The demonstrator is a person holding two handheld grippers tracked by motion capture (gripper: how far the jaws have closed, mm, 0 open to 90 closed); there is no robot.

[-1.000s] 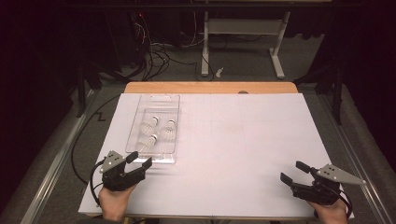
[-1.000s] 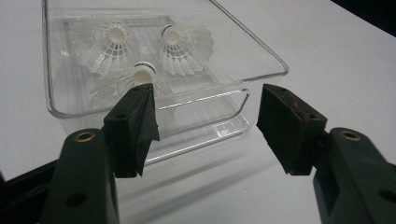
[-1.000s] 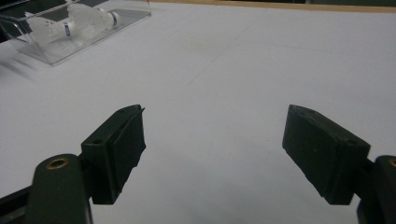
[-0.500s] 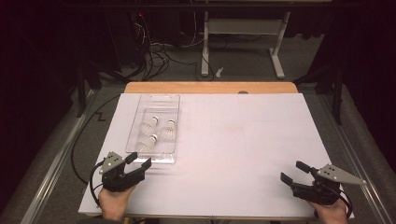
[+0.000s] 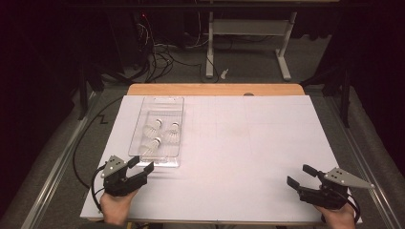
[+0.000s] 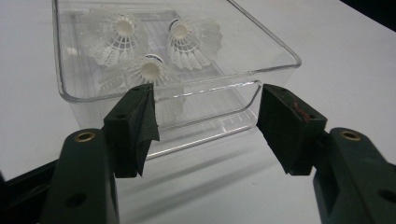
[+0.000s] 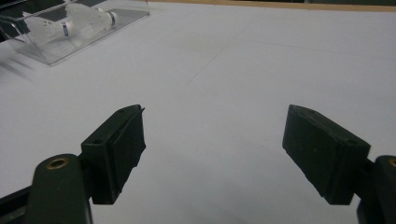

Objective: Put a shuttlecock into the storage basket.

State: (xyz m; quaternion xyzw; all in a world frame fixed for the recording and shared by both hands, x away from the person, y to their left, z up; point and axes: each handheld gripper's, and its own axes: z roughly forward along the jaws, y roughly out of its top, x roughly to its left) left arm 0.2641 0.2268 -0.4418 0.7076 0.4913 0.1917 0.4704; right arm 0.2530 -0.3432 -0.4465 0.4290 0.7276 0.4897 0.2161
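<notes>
Three shuttlecocks [image 5: 161,134] in clear tray [image 5: 177,101] — corks up, feathers down

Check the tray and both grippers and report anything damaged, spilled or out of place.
Little stands out. The three shuttlecocks lie loose inside the clear tray, none spilled onto the white sheet. One oddity: in the left gripper view, the left gripper has a scuffed pad with reddish marks. The right gripper looks sound.

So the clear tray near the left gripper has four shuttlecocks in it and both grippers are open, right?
Not quite: the clear tray holds three shuttlecocks, not four, as the left gripper view shows. The rest stands: the left gripper and right gripper are both open.
</notes>
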